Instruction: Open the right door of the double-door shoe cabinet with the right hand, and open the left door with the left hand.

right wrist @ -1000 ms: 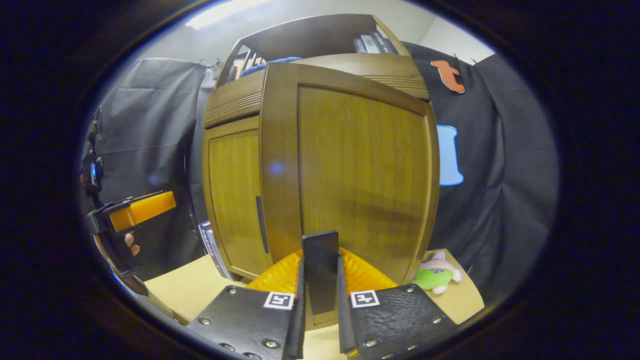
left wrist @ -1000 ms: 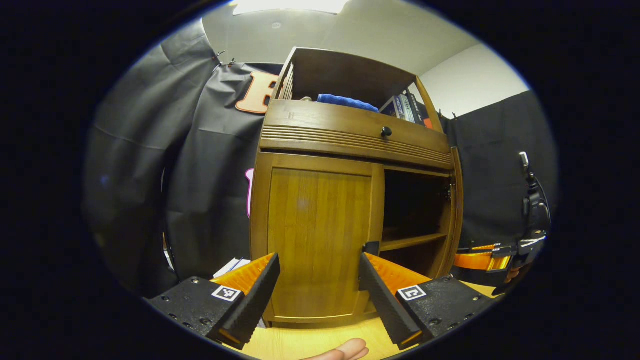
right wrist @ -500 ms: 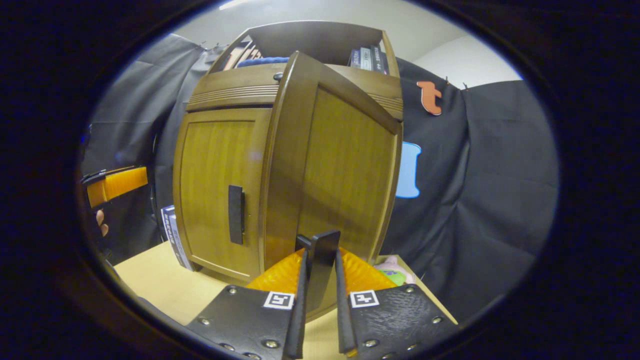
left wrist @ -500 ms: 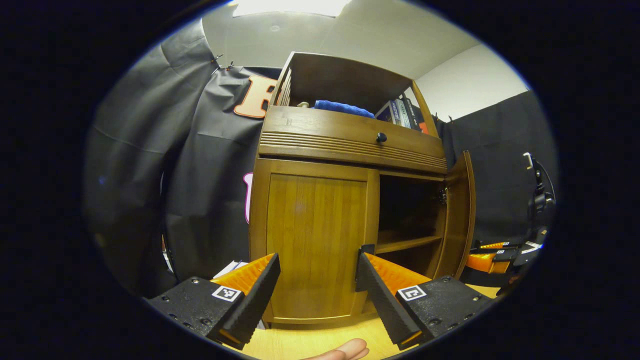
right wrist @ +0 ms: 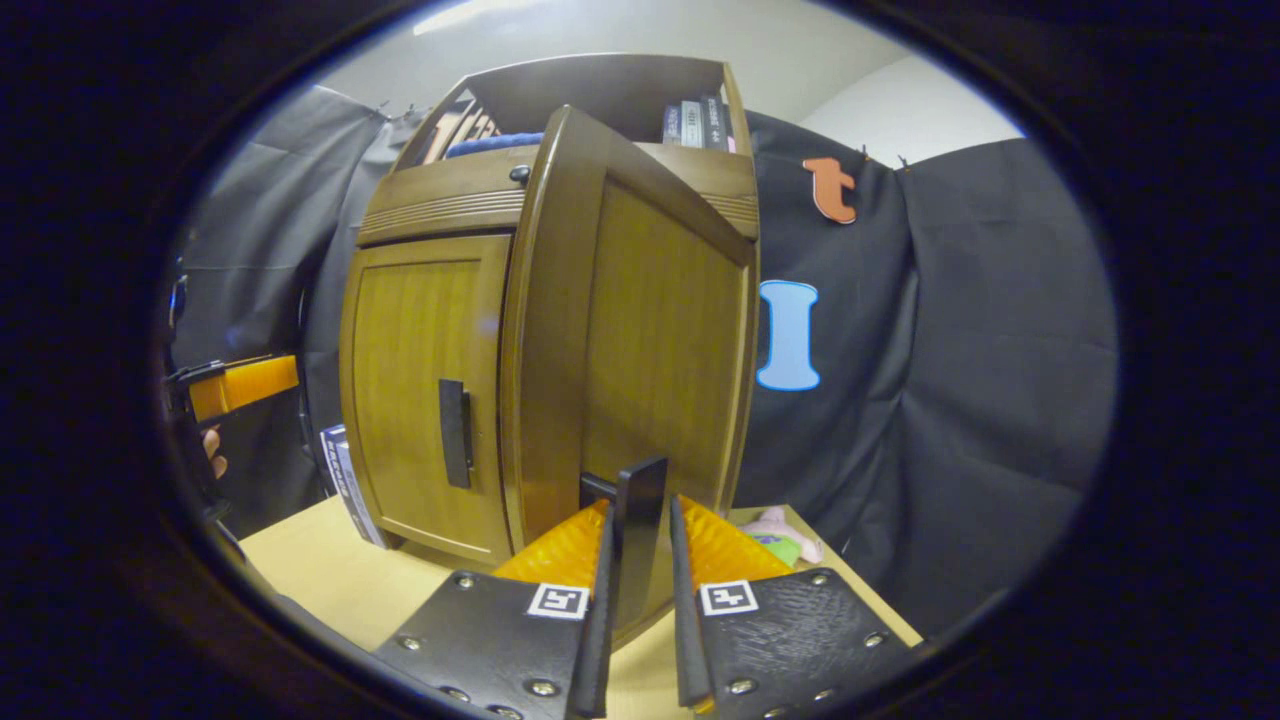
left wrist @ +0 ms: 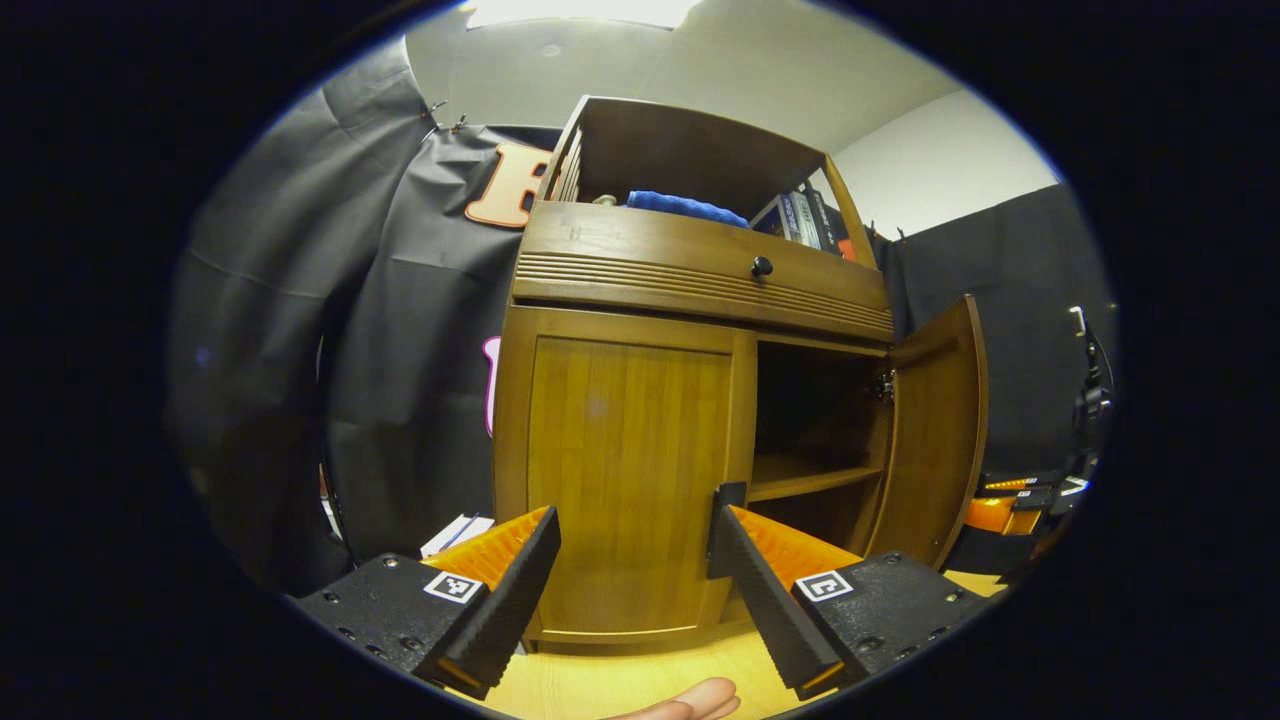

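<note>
The wooden shoe cabinet point(left wrist: 700, 290) stands on the table. Its left door point(left wrist: 625, 480) is closed, and the dark handle point(left wrist: 728, 495) shows just behind one fingertip of my left gripper point(left wrist: 632, 525), which stands open in front of that door without touching it. The right door point(left wrist: 935, 430) is swung far out, baring a dark inside with a shelf point(left wrist: 810, 480). In the right gripper view my right gripper point(right wrist: 638, 560) is shut on the right door's handle point(right wrist: 640, 510), with the right door point(right wrist: 650, 340) edge-on before it. The left door's handle point(right wrist: 455, 433) is plain there.
A drawer with a round knob point(left wrist: 762, 266) runs above the doors; a blue cloth point(left wrist: 685, 205) and books point(left wrist: 805, 215) sit in the top shelf. Books point(right wrist: 340, 470) lean at the cabinet's left side. A plush toy point(right wrist: 780, 535) lies right of the open door.
The right door has swung wider open with my right gripper on its handle. The left gripper has hardly moved and stays open.
</note>
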`<state>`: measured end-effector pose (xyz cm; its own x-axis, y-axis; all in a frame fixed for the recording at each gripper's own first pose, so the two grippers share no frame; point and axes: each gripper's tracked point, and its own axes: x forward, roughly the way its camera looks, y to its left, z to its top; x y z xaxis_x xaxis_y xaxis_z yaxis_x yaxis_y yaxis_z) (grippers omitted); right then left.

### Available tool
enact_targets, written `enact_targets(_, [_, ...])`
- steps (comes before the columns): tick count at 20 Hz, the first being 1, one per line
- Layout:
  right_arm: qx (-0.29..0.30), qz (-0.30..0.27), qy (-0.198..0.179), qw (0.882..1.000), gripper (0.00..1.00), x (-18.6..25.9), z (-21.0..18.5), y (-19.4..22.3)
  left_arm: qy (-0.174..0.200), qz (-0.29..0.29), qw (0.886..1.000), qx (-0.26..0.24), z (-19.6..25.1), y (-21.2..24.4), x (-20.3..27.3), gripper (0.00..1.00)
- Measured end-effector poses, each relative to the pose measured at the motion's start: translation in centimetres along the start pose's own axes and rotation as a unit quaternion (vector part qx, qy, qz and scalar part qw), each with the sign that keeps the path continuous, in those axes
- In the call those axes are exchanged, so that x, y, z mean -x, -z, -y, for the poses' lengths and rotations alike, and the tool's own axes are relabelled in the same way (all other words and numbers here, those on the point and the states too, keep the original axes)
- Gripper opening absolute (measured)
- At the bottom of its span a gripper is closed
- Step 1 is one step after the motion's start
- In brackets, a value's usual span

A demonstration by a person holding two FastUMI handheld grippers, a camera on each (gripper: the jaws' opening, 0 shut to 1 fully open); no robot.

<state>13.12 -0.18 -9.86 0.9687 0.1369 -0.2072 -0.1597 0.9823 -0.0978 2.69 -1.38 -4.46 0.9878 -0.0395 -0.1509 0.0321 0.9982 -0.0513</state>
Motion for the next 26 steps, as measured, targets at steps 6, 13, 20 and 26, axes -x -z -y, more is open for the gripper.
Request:
enact_targets(6, [0.059,0.018,0.053,0.997,0.24,0.9,4.4,-0.1,0.006,-0.007,1.000,-0.008,1.2,0.8,-0.1,0.98])
enact_targets(13, [-0.037,0.002,0.052,0.998,0.19,1.1,12.5,0.5,0.010,-0.007,1.000,-0.022,2.1,1.3,-0.4,0.98])
enact_targets(20, [-0.064,-0.001,-0.061,0.996,0.25,-0.5,17.2,1.3,-0.011,-0.011,1.000,-0.026,1.5,1.8,-1.5,0.96])
enact_targets(26, [-0.038,-0.002,-0.096,0.995,0.27,-0.3,16.8,1.5,-0.012,-0.023,0.999,-0.034,2.1,3.0,-2.5,0.96])
